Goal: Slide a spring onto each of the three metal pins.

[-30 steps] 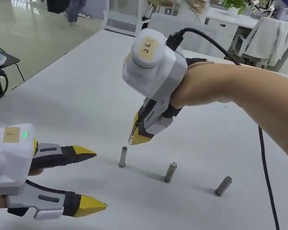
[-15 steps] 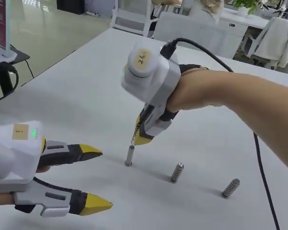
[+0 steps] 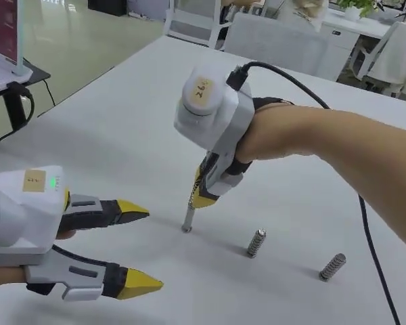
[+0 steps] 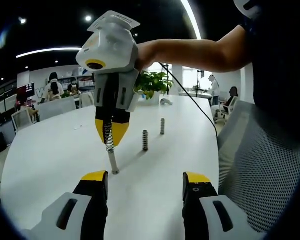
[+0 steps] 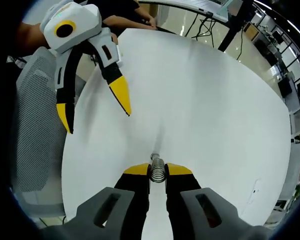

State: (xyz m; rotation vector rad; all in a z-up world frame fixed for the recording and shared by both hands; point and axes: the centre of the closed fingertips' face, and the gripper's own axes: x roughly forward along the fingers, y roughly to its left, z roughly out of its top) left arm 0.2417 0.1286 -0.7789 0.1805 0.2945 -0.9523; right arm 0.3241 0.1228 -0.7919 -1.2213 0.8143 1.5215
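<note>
**A:** Spring (image 3: 194, 185) status?

**B:** Clamped between the jaws of the right gripper (image 3: 202, 200). It hangs nearly upright, its lower end just at the top of the bare pin (image 3: 188, 221).

**A:** Is it on?

**B:** I cannot tell whether the first coil has caught. The right gripper view looks down the coil onto the pin tip, so they seem lined up.

**A:** How to finish well?

**B:** I'd hold the coil's axis along the pin and lower straight. Ease the jaws apart only once several coils are over it, since a tilt could jam it.

**A:** And around it?

**B:** Two pins (image 3: 256, 242) at four o'clock of it already carry springs. Left gripper (image 3: 146, 249), jaws apart and empty, hovers at eight o'clock above the table (image 3: 115, 128).
</note>
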